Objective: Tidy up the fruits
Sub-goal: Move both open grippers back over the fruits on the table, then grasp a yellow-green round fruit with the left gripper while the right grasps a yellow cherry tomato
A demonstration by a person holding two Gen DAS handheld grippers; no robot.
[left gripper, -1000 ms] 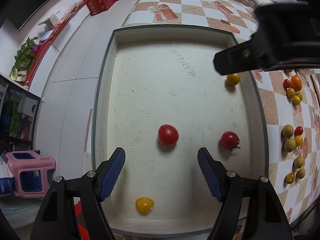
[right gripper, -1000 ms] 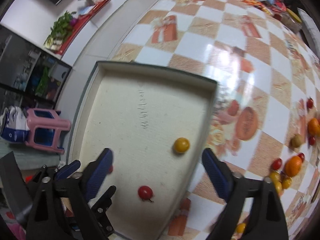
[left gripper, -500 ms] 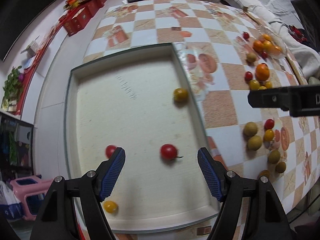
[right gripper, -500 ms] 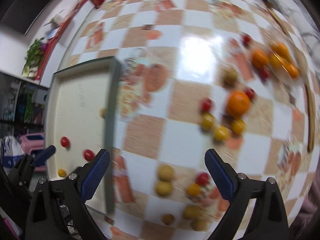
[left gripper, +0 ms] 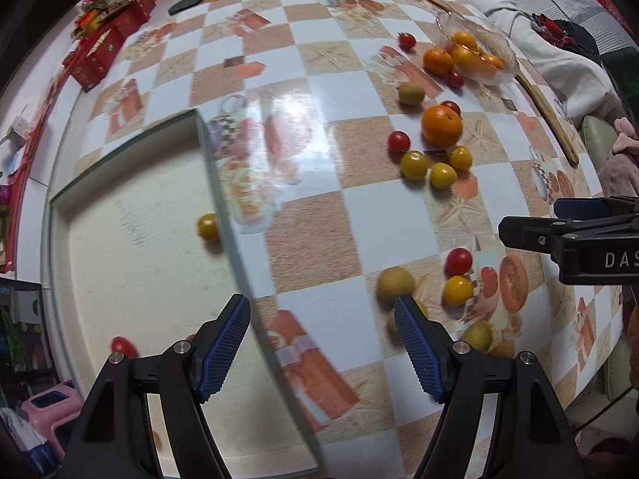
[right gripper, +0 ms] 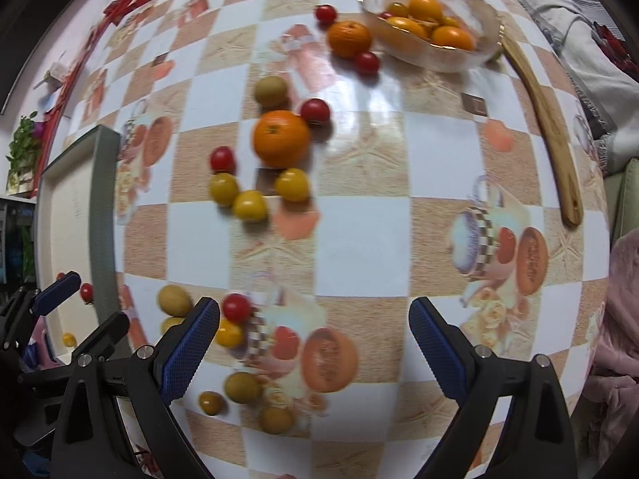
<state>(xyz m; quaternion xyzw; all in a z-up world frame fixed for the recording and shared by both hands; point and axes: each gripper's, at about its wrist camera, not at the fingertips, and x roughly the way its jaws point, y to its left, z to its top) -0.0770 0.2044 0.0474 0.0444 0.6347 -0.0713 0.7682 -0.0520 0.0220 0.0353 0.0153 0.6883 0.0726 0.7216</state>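
Blue ribbed pads on the left gripper [left gripper: 322, 349] stand wide apart with nothing between them, and the right gripper [right gripper: 314, 353] is just as open and empty, both pointing down over the checked tablecloth [right gripper: 359, 231]. Just beside the right gripper's left pad lie a red cherry tomato [right gripper: 236, 307] and a yellow one [right gripper: 228, 333], touching or nearly so, with a dull green-brown fruit [right gripper: 174, 300] a little further left. That crowding is the difficulty, I judge: centre the open pads on one fruit only, come straight down, and close gently, since these round skins look likely to roll or split. Further ahead sits a cluster around a big orange [right gripper: 281, 144]. Beyond that is a glass bowl [right gripper: 471, 56] of oranges. Off to the left gripper's left, the shallow tray [left gripper: 60, 207] already holds a few small tomatoes, so it is probably the place to carry fruit to.
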